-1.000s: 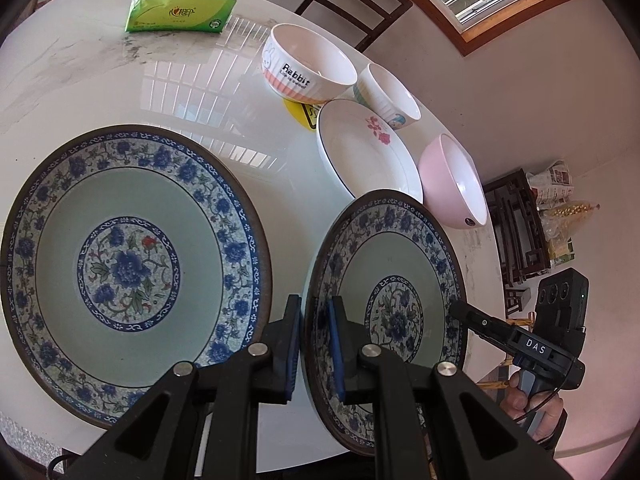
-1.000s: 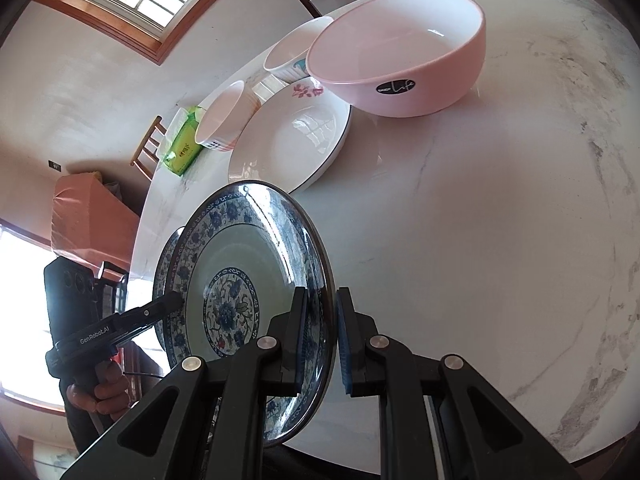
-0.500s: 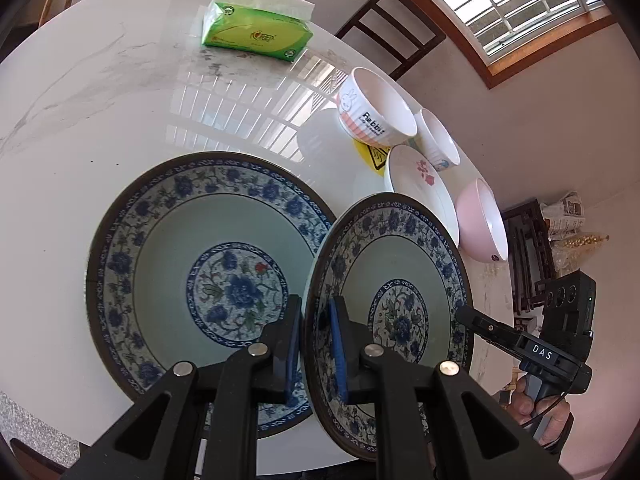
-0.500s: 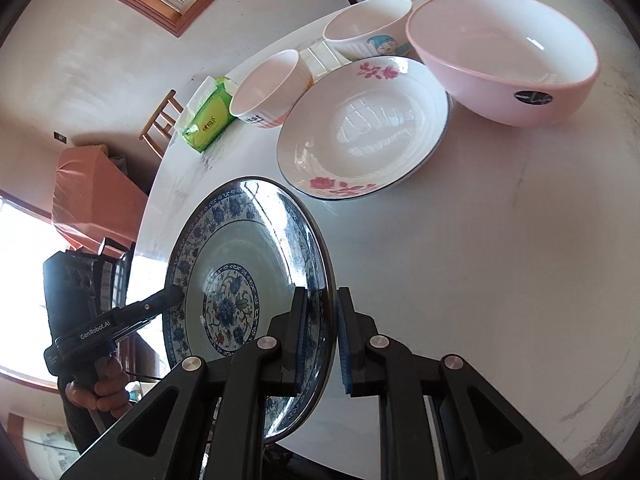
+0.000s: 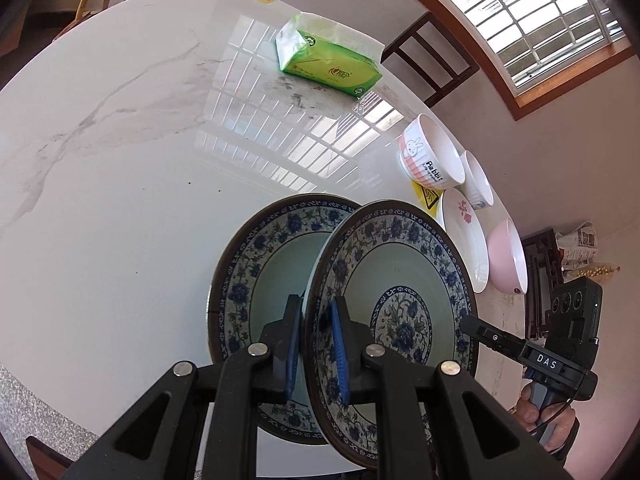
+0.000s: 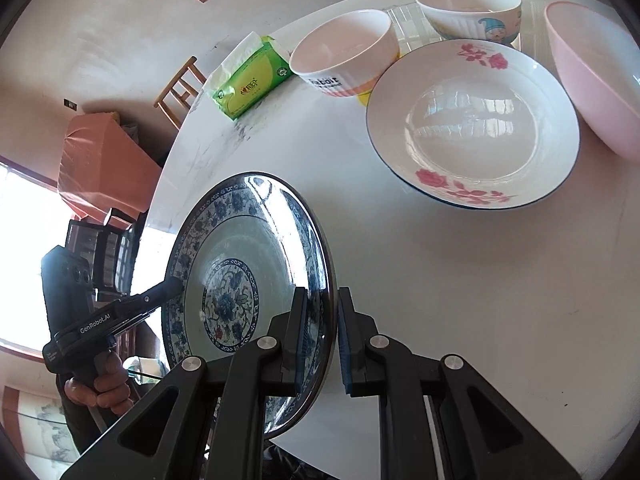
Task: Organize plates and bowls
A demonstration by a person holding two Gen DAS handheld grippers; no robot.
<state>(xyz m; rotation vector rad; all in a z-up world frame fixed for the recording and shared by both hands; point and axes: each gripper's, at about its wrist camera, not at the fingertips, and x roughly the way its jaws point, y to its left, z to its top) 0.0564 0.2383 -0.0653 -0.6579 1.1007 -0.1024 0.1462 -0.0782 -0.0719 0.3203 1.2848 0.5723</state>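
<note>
A blue-and-white flowered plate (image 5: pixel 400 312) hangs tilted above the table, held at two opposite rims. My left gripper (image 5: pixel 316 312) is shut on its near rim. My right gripper (image 6: pixel 322 312) is shut on the other rim and shows in the left wrist view as a black finger (image 5: pixel 468 324) on the plate's edge. A second, larger blue-and-white plate (image 5: pixel 252 272) lies flat on the white marble table (image 5: pixel 120 200). The held plate (image 6: pixel 248 264) overlaps its right half. The left gripper (image 6: pixel 176 286) also shows in the right wrist view, with a hand on its handle.
To the right stand a rose-patterned plate (image 6: pixel 472 128), a pink bowl (image 6: pixel 592 80), a "Rabbit" bowl (image 6: pixel 344 52) and a white cartoon bowl (image 6: pixel 468 8). A green tissue pack (image 5: pixel 328 64) lies at the far side. A dark chair (image 5: pixel 432 60) stands behind the table.
Both grippers have carried the held plate leftward across the table, away from the bowls. It now overlaps the larger plate, which it was beside a second ago.
</note>
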